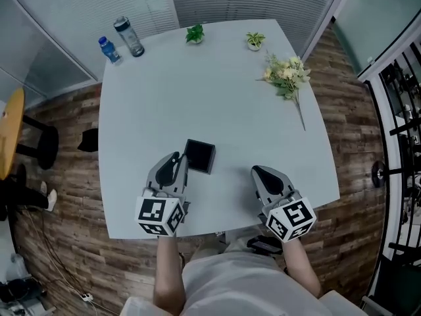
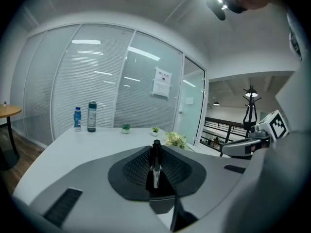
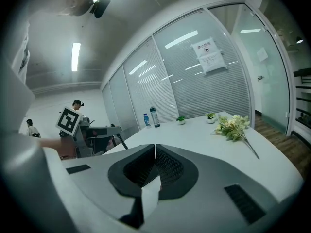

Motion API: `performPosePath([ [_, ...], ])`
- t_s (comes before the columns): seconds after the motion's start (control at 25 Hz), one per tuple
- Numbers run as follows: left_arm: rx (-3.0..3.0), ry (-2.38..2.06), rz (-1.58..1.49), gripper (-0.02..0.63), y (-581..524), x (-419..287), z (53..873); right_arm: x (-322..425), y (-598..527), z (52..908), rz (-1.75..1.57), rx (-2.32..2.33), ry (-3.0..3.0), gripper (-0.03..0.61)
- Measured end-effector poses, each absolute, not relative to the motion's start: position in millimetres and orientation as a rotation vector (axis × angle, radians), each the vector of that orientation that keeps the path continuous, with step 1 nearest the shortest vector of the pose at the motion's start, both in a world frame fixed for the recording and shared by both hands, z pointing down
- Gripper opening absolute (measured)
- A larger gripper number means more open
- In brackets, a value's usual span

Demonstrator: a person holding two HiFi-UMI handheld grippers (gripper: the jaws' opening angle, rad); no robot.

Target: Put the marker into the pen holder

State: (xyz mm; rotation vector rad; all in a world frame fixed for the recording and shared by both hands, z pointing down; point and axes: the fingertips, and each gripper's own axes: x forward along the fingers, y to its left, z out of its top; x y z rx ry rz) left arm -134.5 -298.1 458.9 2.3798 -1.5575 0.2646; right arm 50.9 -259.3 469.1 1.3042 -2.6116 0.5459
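Holding the marker [image 2: 155, 171] tight between its jaws, your left gripper [image 2: 155, 152] sits just beside the black pen holder [image 1: 199, 155] on the white table [image 1: 230, 97]. Your right gripper [image 3: 154, 149] is squeezed closed with nothing in it. Be careful (the pen holder looks light): if the marker bumps its rim, I think it could slide or tip. Let go too soon, and the marker may fall and roll away.
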Motion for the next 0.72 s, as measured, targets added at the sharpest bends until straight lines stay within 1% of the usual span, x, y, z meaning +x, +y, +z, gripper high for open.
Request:
performPosePath([
  [0.4,2.341,-1.535,0.545,0.066,-313.5,-130.7,511.1,60.1,-275.4,499.7,0.628,1.281,-2.575,0.021],
  [0.72,2.274,-1.536,0.654,0.067,-318.5,-136.8,541.9,57.8,-282.9,513.3,0.662,1.263,-2.556,0.021],
])
